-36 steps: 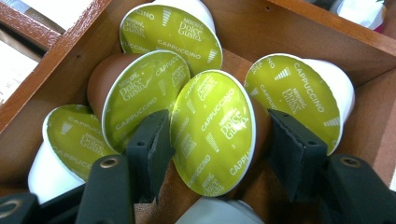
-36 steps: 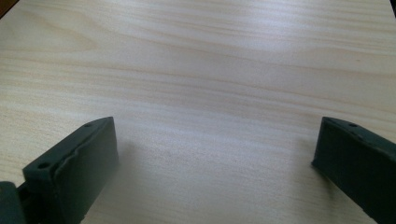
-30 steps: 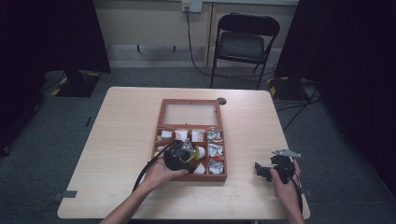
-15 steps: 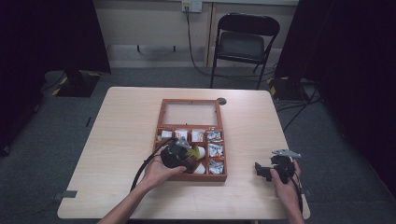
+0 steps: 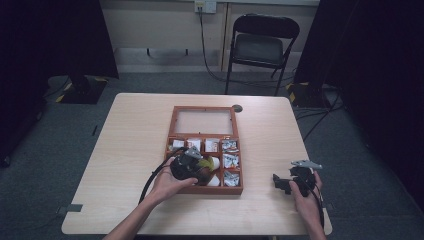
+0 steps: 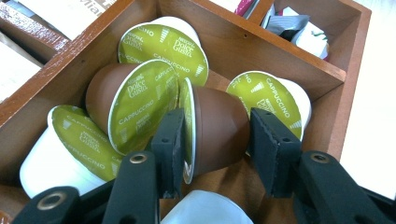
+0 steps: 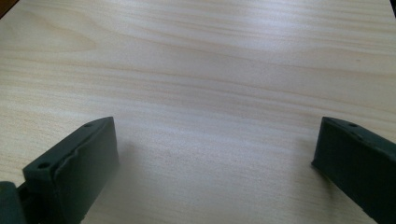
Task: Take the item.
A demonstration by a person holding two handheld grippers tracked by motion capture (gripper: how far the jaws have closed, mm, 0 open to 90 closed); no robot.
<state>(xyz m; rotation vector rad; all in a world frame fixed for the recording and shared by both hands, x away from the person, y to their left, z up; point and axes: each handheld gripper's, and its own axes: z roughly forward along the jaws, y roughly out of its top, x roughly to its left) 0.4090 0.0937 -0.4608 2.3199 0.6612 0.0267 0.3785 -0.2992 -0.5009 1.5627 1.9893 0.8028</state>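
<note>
In the left gripper view a brown coffee capsule (image 6: 219,130) with a green foil lid lies on its side in a compartment of the wooden box (image 6: 261,56). My left gripper (image 6: 215,122) is shut on it, one pad on the lid rim and one on the base; its jaws have just been closing around it. Several more green-lidded capsules (image 6: 163,46) lie around it, brown and white. From above, the left gripper (image 5: 199,167) sits over the box's (image 5: 172,125) front compartments. My right gripper (image 5: 281,184) rests open on the bare table (image 7: 201,70), right of the box, nothing between its fingers.
The box's rear half is a glass-fronted lid (image 5: 204,121) lying open and flat. Its other compartments hold sachets and wrapped packets (image 5: 229,160). A small dark disc (image 5: 236,108) sits behind the box. A folding chair (image 5: 260,45) stands beyond the table's far edge.
The left gripper has shifted slightly within the box's front compartments. The right hand and gripper have stayed where they were.
</note>
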